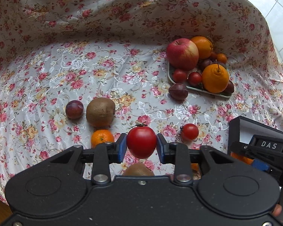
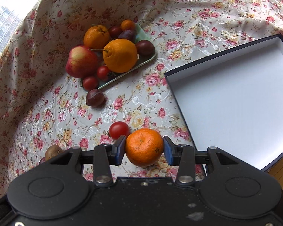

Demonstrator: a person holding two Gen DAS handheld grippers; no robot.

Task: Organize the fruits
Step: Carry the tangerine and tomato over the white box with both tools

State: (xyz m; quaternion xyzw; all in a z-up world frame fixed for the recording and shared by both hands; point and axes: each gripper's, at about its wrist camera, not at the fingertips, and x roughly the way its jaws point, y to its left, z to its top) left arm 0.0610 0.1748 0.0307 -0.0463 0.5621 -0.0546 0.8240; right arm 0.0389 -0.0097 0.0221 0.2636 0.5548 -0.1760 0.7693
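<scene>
**Both grippers loaded, fruit clear of cloth**

Left gripper (image 1: pixel 141 144) pinches a red tomato (image 1: pixel 141 142); right gripper (image 2: pixel 144 148) clamps a mandarin (image 2: pixel 143 146). Beyond lie a loose cherry tomato (image 2: pixel 118 130), a plum (image 2: pixel 95 98), the crowded tray (image 2: pixel 141 64) and, beside it, an open box (image 2: pixel 235 98).

A home setting, likely a dining table; a floral tablecloth (image 1: pixel 103 66) drapes over it. A window (image 2: pixel 3 18) shows buildings outside; wooden floor (image 2: pixel 281 167) lies below.
</scene>
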